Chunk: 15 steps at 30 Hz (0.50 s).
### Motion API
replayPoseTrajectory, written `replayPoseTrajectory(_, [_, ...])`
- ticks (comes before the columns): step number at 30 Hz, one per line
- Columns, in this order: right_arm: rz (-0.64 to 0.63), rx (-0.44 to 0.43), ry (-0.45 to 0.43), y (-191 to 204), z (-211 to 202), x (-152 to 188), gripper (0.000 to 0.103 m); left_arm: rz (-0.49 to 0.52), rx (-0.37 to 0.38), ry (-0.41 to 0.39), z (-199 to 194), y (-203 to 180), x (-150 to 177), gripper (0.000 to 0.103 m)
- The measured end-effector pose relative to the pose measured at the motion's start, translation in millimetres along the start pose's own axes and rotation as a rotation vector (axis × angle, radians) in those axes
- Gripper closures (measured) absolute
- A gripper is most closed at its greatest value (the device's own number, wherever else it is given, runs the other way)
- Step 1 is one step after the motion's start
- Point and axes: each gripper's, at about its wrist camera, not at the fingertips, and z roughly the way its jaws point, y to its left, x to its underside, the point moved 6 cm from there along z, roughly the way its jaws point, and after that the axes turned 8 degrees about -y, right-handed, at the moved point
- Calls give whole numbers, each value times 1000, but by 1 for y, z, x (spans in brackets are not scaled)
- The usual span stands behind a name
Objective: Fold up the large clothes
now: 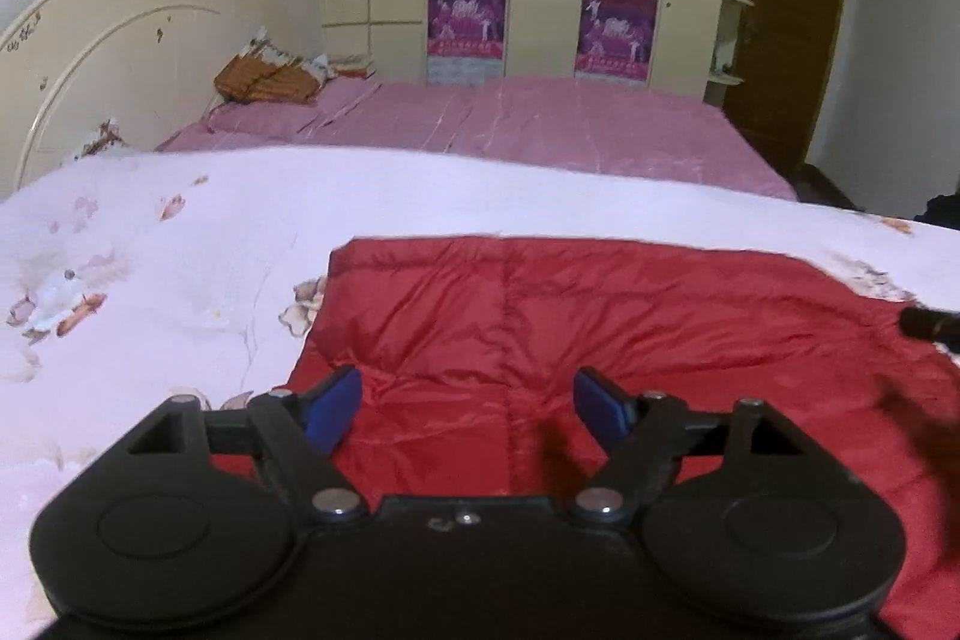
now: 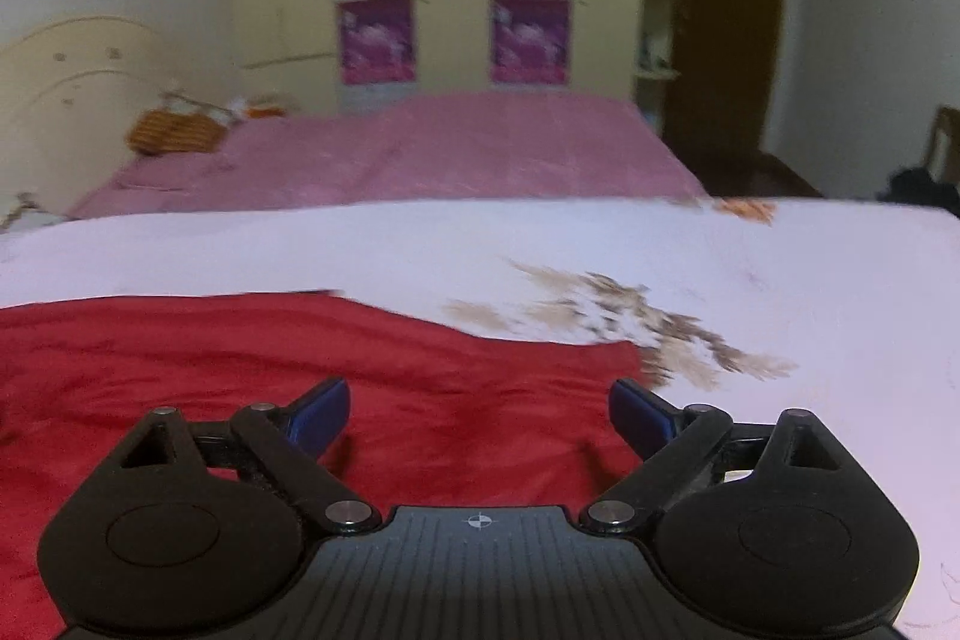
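Light: dim, warm indoor.
Glare: white quilt (image 1: 420, 196) washed out.
Blur: right view smeared; left sharper.
Edges: fisheye bending, dark corners.

A red quilted jacket (image 1: 600, 316) lies on a white quilt (image 1: 180, 232) (floral print), pink bedspread (image 1: 540, 124) behind.

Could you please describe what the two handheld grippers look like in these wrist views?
Both match: a black plastic body with two round discs at the corners, black linkage arms joined by silver pivot pins, and dark blue pads on the jaws. The left gripper has a smooth top plate with a small screw. The right gripper has a ribbed plate marked with a small crosshair. No cables, hands or sleeves show.
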Motion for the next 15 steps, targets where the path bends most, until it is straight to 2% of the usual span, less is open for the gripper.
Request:
replayPoseTrajectory(4, [-63, -47, -8, 30, -22, 11, 10, 9, 34, 1, -19, -15, -1, 25])
replayPoseTrajectory(8, [-109, -55, -2, 47, -33, 31, 10, -5, 49, 10, -32, -23, 12, 26])
replayPoseTrajectory(15, [-112, -17, 21, 35, -44, 55, 10, 58, -1, 40, -31, -19, 47, 24])
